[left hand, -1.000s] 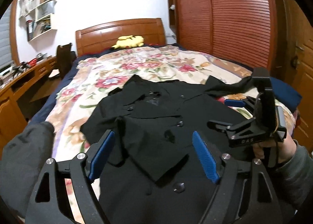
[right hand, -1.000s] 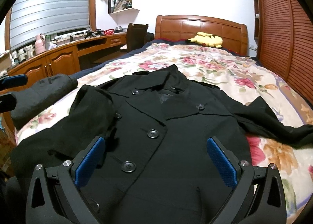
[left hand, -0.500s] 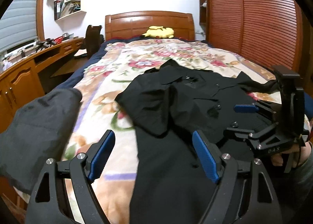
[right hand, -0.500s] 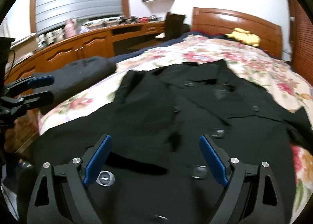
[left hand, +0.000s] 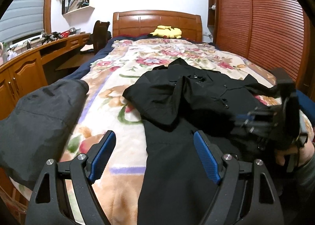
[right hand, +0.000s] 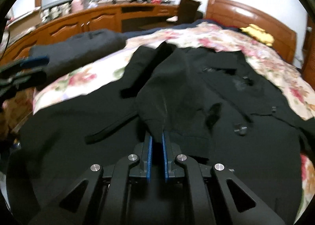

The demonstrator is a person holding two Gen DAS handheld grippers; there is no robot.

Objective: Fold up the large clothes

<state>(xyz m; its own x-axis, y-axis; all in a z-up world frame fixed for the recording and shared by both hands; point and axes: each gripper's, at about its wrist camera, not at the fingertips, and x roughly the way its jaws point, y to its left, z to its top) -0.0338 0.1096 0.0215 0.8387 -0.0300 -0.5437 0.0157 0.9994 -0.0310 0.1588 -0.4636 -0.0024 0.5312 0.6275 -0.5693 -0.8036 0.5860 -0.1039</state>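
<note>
A black buttoned coat (left hand: 196,95) lies spread on the floral bedspread (left hand: 122,87), one sleeve folded across its chest. My left gripper (left hand: 155,150) stands open above the coat's left edge near the hem, with nothing between its fingers. In the right wrist view my right gripper (right hand: 157,140) is closing, and its blue pads pinch a raised fold of the coat (right hand: 196,79). That gripper (left hand: 254,118) shows blurred at the right of the left wrist view, held by a hand (left hand: 285,154). The left gripper (right hand: 25,67) appears at the far left edge.
A folded dark grey garment (left hand: 39,111) sits at the bed's near left corner. A yellow plush toy (left hand: 167,31) lies by the wooden headboard (left hand: 157,20). A wooden desk with cabinets (left hand: 25,67) runs along the left; a slatted wardrobe (left hand: 256,18) lines the right.
My right gripper went from wide open to pinched on a fold of the coat. Both views swung leftward; the left gripper sank toward the coat's left edge.
</note>
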